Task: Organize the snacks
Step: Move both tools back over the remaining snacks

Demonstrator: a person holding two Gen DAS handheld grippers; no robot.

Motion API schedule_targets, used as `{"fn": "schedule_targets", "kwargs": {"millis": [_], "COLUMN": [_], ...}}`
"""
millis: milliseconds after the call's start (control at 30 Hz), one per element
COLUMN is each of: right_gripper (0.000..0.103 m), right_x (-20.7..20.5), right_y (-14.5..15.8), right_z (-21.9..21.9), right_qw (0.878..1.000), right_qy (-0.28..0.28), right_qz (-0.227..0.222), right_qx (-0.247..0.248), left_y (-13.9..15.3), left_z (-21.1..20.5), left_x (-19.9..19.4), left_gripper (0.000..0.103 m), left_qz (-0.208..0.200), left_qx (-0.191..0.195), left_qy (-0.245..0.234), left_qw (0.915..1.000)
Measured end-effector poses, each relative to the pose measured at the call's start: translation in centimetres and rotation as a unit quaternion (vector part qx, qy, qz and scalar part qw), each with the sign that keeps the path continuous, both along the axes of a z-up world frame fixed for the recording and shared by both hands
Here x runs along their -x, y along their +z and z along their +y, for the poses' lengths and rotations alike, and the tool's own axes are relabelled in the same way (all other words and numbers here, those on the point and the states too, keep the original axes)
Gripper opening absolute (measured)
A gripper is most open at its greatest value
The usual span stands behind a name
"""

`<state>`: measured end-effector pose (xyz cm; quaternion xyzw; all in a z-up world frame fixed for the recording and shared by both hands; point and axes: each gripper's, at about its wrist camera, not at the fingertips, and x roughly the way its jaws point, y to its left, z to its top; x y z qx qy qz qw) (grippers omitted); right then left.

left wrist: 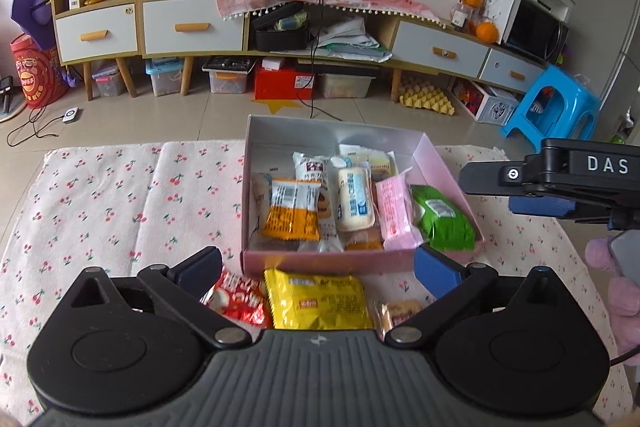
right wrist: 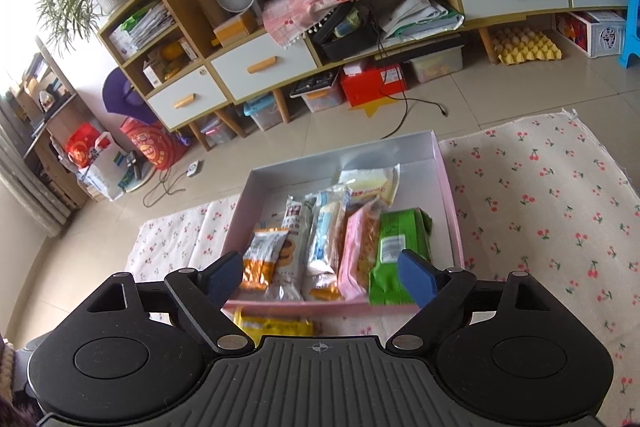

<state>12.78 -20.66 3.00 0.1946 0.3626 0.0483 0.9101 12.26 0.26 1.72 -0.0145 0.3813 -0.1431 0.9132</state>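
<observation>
**Loose packets lie under the left claw, short of the box**

The cherry-print cloth [left wrist: 120,195] covers the counter, and on it sits the pink box [left wrist: 440,163], already holding a row of snacks laid side by side with their long axes running away from the cameras; the green packet [left wrist: 440,223] is at the right end.

Outside the box, just before its near wall, three packets remain: a yellow packet [left wrist: 320,301] in the middle, its long axis across the view, a red packet [left wrist: 236,301] to its left and a small brownish packet [left wrist: 400,309] to its right.

The left claw [left wrist: 320,267] stands wide open and empty, directly over the yellow packet, so it looks the nearer hand for the next pick.

The right claw [right wrist: 320,277] is also open and empty, hanging over the box's near edge.
</observation>
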Motion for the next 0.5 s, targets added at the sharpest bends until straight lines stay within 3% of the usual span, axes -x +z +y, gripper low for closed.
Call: {"fn": "schedule_targets", "kwargs": {"millis": [333,500], "right_gripper": [0.089,0.092], "right_x": [4.1,6.1], "right_y": [0.1,-0.8], "right_z": [1.7,2.3], "right_qw": [0.997,0.997], "right_qy": [0.023,0.041], "right_qz": [0.024,0.007], "right_qx": [0.065,0.071], "left_y": [-0.4,-1.2], "left_z": [1.0,1.6], "left_x": [2.5,3.8], "left_gripper": [0.102,0.102], "left_qz": [0.027,0.025], "left_qx": [-0.003,-0.006], "left_qy": [0.006,0.000], "left_qw": [0.9996,0.9997]}}
